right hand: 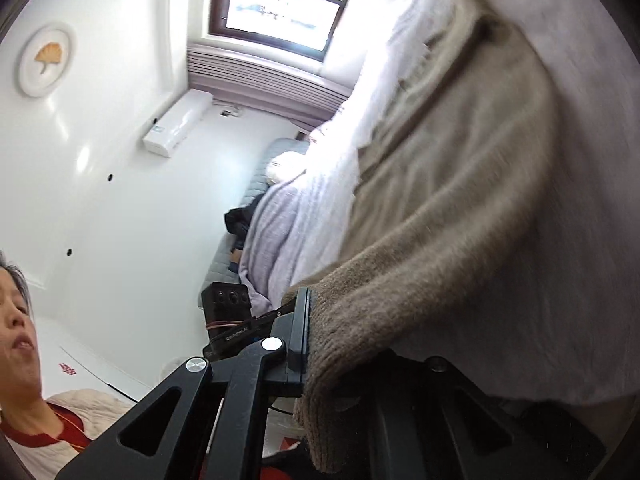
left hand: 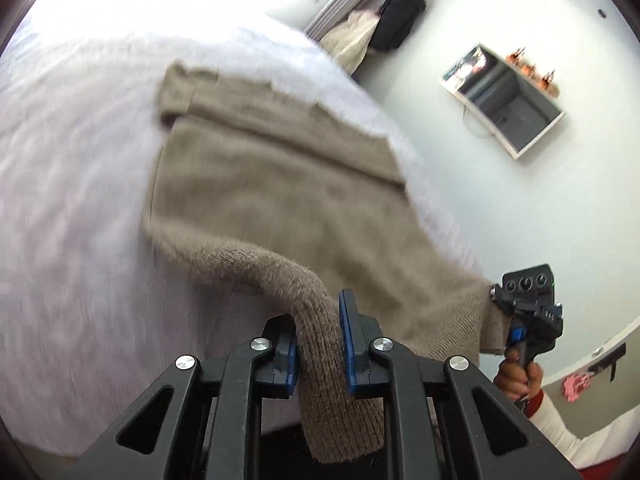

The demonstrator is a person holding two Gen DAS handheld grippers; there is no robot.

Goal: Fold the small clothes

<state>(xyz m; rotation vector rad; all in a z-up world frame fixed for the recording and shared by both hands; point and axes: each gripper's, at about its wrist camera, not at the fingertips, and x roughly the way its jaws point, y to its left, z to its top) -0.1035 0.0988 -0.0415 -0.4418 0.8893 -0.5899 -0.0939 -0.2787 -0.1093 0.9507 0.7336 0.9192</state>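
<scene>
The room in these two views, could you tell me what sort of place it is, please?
Most likely a bedroom at home. A bed with pale bedding carries the brown knit garment, a window sits above it, and a wall air conditioner hangs nearby.

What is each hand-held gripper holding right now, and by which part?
Both hold the same brown sweater. The left hand-held gripper pinches its ribbed edge at one near corner; the right hand-held gripper clamps the ribbed edge at the other near corner, lifted off the bed.
</scene>
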